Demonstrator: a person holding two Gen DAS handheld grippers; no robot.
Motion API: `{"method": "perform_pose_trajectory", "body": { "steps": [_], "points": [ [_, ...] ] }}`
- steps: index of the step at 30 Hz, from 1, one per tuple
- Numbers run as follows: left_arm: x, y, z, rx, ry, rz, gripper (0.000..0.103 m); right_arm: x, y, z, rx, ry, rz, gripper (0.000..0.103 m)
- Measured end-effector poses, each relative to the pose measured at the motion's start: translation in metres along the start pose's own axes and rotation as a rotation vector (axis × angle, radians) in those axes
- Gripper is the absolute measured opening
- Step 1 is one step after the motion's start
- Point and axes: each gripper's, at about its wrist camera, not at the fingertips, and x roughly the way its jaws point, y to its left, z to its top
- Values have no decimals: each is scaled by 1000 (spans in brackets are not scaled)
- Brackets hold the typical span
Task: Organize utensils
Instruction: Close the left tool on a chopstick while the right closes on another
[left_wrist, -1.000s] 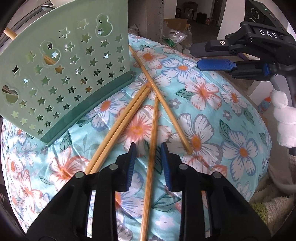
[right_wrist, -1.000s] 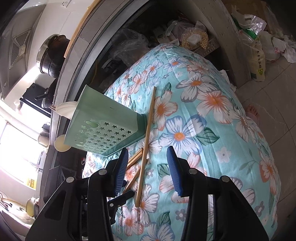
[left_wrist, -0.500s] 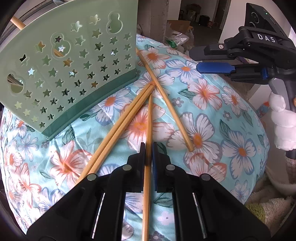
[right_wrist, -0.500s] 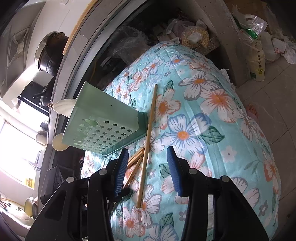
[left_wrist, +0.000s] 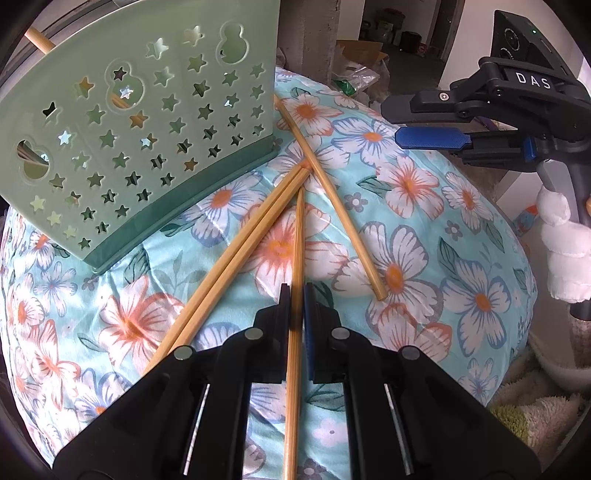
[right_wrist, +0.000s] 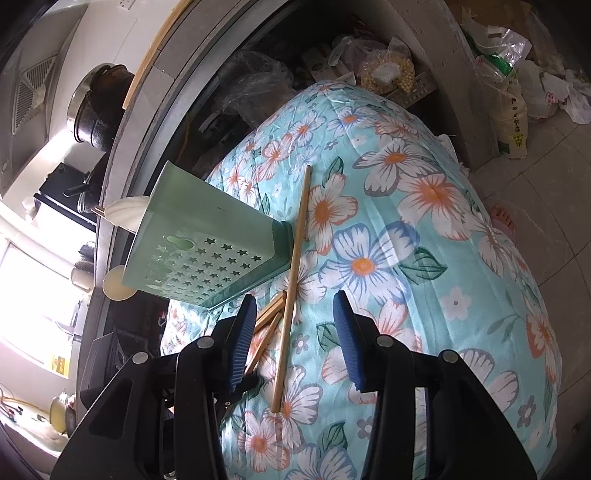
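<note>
Several bamboo chopsticks lie on a floral cushion (left_wrist: 424, 236). My left gripper (left_wrist: 296, 295) is shut on one chopstick (left_wrist: 298, 236), which runs straight up between the pads. A pair of chopsticks (left_wrist: 240, 254) lies to its left, and a single chopstick (left_wrist: 332, 199) crosses to the right. The green star-cut utensil holder (left_wrist: 140, 122) stands at the upper left with sticks inside. My right gripper (right_wrist: 295, 332) hovers open above the single chopstick (right_wrist: 295, 266), beside the holder (right_wrist: 199, 254); it also shows at the left view's upper right (left_wrist: 428, 140).
The cushion (right_wrist: 424, 229) drops off to a tiled floor (right_wrist: 554, 177) with plastic bags (right_wrist: 509, 85) at the right. A white spoon head (right_wrist: 127, 216) sticks out of the holder. Pots and a counter lie beyond. A person's fluffy white sleeve (left_wrist: 565, 236) is at the right edge.
My left gripper's jaws have closed from open onto the middle chopstick. The right gripper has stayed still and open.
</note>
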Motion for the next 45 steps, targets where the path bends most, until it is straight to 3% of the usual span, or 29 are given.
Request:
{"method": "perform_pose_trajectory", "body": {
  "steps": [39, 45],
  "points": [
    [1, 2, 0, -7, 0, -2, 7, 26, -3, 6, 10, 53, -1, 43],
    [-1, 1, -1, -16, -5, -9, 7, 43, 0, 17, -1, 83, -12, 36]
  ]
}}
